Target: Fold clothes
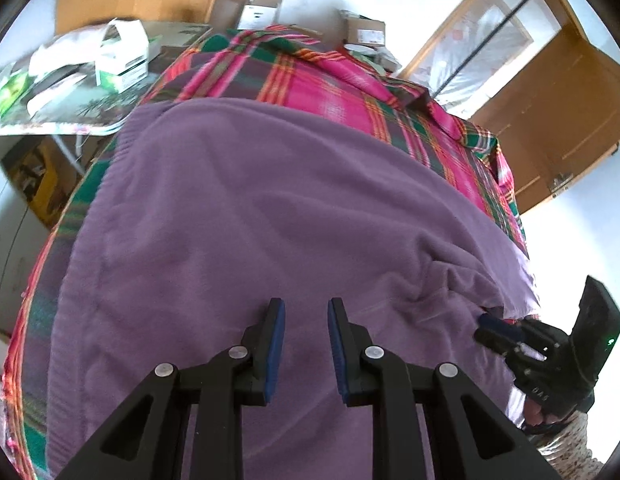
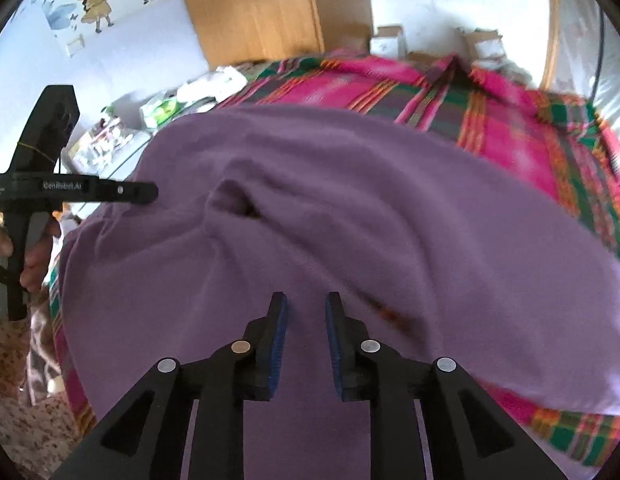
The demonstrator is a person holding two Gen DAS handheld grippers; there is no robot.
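A big purple garment (image 1: 270, 216) lies spread out over a pink and green plaid blanket (image 1: 321, 84) and fills the middle of both views. In the left wrist view, the left claw (image 1: 306, 316) sits at the bottom middle of the frame, just above the purple cloth. Its two fingers are apart and nothing is between them. At the lower right of that frame, the right claw (image 1: 494, 328) has its tip at a bunched, wrinkly edge of the garment, but it is too small to tell whether it is pinching the cloth. In the right wrist view, the right claw (image 2: 306, 312) sits at the bottom middle with its fingers apart and empty over the cloth. At the left edge of that frame, a hand (image 2: 28, 256) holds the left claw (image 2: 148, 193), whose tip reaches the garment's edge. A puffed-up fold (image 2: 234, 200) rises in the cloth near the middle. White boxes (image 1: 122, 60) sit in the upper left of the left wrist view.
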